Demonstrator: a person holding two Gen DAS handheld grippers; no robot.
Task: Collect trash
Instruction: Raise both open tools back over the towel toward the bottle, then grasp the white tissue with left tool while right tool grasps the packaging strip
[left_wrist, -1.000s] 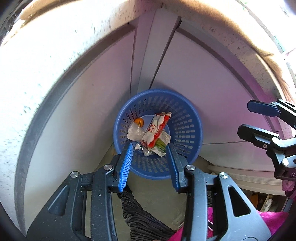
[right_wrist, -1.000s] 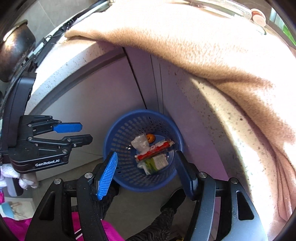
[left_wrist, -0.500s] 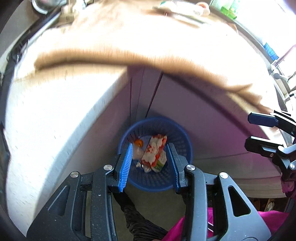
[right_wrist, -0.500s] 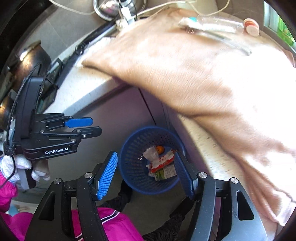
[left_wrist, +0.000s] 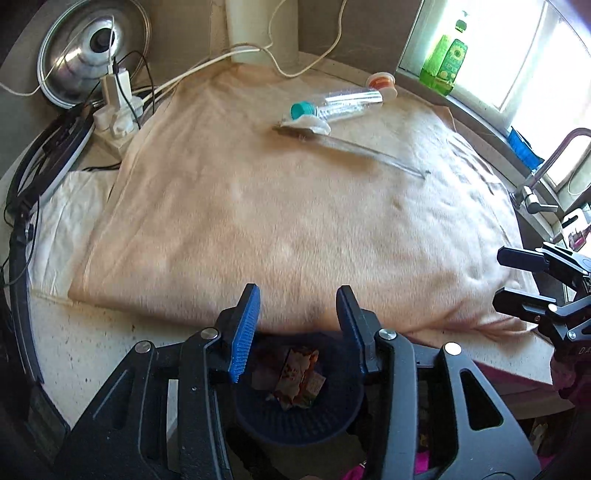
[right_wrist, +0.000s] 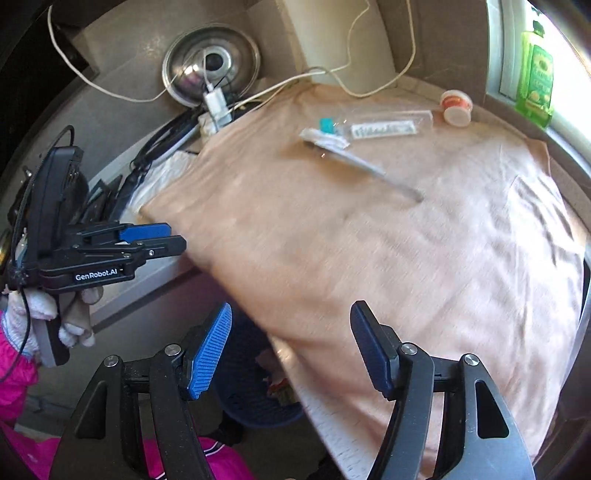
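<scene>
A blue mesh basket (left_wrist: 295, 424) stands on the floor below the counter edge, with snack wrappers (left_wrist: 297, 376) in it. In the right wrist view the basket (right_wrist: 251, 398) is half hidden by the counter. On the peach cloth (left_wrist: 295, 203), at the far side, lie a clear plastic bottle (left_wrist: 343, 103) with a teal cap, a crumpled white wrapper (left_wrist: 306, 123), a small orange-lidded cup (left_wrist: 382, 83) and a thin clear strip (left_wrist: 369, 153). My left gripper (left_wrist: 297, 291) hangs over the near counter edge, its jaws opening with nothing between them. My right gripper (right_wrist: 291, 308) is open and holds nothing.
A metal pan lid (left_wrist: 92, 48) leans at the back left beside a power strip (left_wrist: 118, 107) with cables. A green bottle (left_wrist: 445, 59) stands on the windowsill and a faucet (left_wrist: 546, 173) is at the right. A gloved hand (right_wrist: 74, 317) holds the left gripper (right_wrist: 173, 238).
Both grippers have risen from in front of the cabinet to above the counter. The basket has dropped to the bottom of both views, and the cloth top with its trash has come into sight.
</scene>
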